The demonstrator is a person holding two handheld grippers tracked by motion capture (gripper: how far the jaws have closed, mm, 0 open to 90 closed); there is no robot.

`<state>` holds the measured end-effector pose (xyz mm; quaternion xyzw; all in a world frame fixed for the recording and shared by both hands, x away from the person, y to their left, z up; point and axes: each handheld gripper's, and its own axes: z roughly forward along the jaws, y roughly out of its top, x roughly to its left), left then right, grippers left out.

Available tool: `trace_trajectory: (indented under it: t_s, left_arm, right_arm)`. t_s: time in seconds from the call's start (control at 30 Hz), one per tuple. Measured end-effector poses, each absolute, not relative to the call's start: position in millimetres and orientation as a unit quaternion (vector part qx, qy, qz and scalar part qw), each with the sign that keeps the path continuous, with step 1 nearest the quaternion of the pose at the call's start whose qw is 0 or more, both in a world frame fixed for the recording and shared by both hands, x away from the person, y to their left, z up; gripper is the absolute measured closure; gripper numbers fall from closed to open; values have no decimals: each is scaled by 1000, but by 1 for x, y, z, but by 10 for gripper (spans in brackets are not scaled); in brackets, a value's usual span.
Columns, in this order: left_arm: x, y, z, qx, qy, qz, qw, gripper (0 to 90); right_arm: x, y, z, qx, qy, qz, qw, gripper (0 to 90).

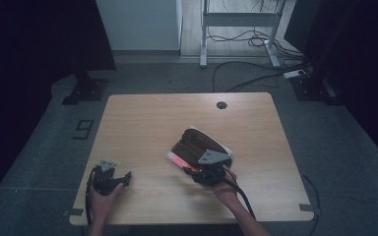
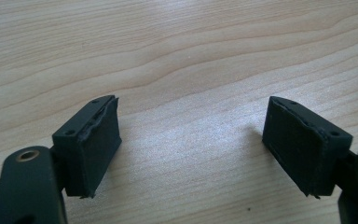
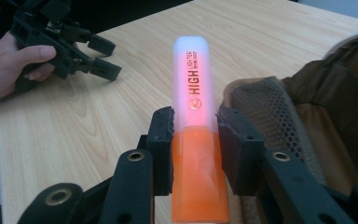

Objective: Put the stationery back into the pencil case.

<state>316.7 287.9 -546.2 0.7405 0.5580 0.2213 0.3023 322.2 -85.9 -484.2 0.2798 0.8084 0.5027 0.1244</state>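
Observation:
An orange highlighter (image 3: 193,84) with a frosted cap and "HIGH LIGHTER" printed on it is clamped between the jaws of my right gripper (image 3: 195,119), cap pointing away. A brown pouch (image 3: 335,107) with a mesh lining lies open just to its right. In the high view the right gripper (image 1: 189,169) holds the highlighter (image 1: 177,160) at the near left edge of the pouch (image 1: 199,142), mid-table. My left gripper (image 1: 126,177) rests at the front left, and its jaws stand wide open (image 2: 191,135) over bare wood.
The wooden table (image 1: 152,118) has a cable hole (image 1: 221,105) near its far edge. A white edge (image 1: 228,150) shows under the pouch. A hand holds the left gripper (image 3: 81,51) off to the left. Desk legs and cables (image 1: 256,39) lie on the floor beyond.

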Motion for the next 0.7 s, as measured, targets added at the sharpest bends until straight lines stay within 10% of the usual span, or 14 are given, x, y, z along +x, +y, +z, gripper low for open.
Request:
trace_trajectory:
  t_s: [0.7]
  left_arm:
    - [317, 288, -546, 741, 558, 221, 302, 188]
  right_arm:
    - [338, -113, -482, 312, 795, 500, 145, 657]
